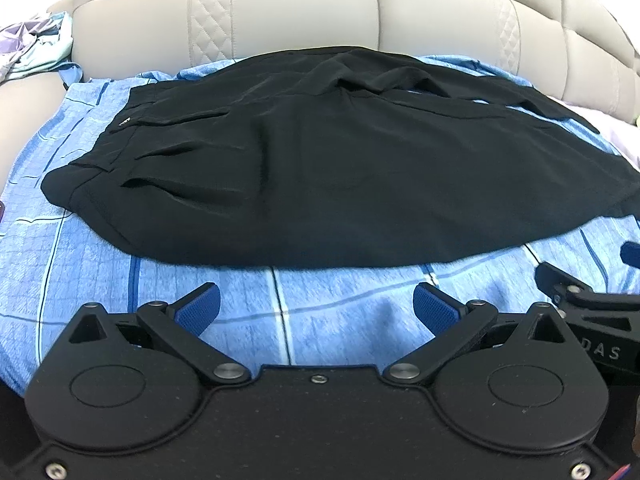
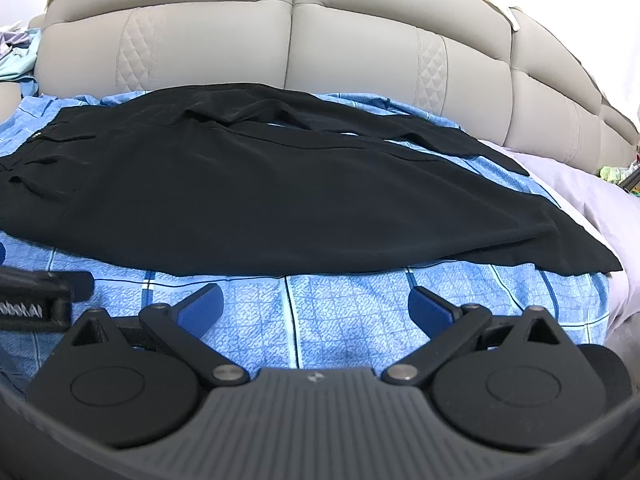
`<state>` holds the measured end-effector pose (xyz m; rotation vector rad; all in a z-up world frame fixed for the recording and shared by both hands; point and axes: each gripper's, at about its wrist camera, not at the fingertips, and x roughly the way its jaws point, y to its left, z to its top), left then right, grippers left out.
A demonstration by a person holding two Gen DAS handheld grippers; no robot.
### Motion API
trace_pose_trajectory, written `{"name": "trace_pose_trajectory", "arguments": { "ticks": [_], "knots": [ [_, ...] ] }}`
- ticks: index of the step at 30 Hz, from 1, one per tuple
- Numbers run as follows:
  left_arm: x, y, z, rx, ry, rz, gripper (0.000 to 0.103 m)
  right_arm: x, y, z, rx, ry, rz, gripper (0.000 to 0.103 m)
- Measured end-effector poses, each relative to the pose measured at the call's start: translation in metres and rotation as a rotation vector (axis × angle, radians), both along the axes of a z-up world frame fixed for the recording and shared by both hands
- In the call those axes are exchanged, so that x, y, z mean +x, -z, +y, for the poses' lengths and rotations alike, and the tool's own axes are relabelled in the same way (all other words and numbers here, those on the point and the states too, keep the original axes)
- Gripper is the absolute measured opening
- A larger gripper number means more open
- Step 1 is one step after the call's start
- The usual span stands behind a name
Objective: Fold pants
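Hovering short of pants [image 1: 320, 168], both grippers, left [image 1: 316, 304] and right [image 2: 316, 304], wide apart, empty. Best: pinch near edge at two spread points, lift evenly, fold toward headboard [image 2: 296, 40].

A pair of black, thin-fabric pants [image 2: 248, 184] lies spread across a blue checked bedsheet [image 2: 328, 312], waistband toward the left, before a beige padded headboard [image 2: 296, 40]. The right gripper [image 2: 316, 304] hovers over bare sheet near the pants' edge, blue-padded fingers [image 2: 430, 306] spread wide, holding nothing.
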<state>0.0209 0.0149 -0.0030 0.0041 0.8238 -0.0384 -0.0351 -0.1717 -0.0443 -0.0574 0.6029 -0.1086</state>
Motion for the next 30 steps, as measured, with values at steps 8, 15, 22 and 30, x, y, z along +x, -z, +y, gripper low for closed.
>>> {"name": "trace_pose_trajectory", "arguments": {
  "ticks": [8,15,22,30],
  "knots": [
    [0.038,-0.011,0.051,0.091,-0.049,-0.084,0.102,0.021,-0.004,-0.001,-0.014,-0.003,-0.036,0.103],
    [0.073,-0.013,0.143,-0.003,-0.300,-0.057,0.098,0.064,-0.023,0.008,0.022,-0.053,-0.099,0.091],
    [0.086,0.010,0.207,-0.140,-0.454,-0.025,0.091,0.148,-0.054,0.033,0.117,-0.158,-0.097,0.071],
    [0.101,0.019,0.213,-0.138,-0.404,-0.087,0.098,0.258,-0.093,0.130,0.138,-0.354,-0.028,0.066]
  ]
}}
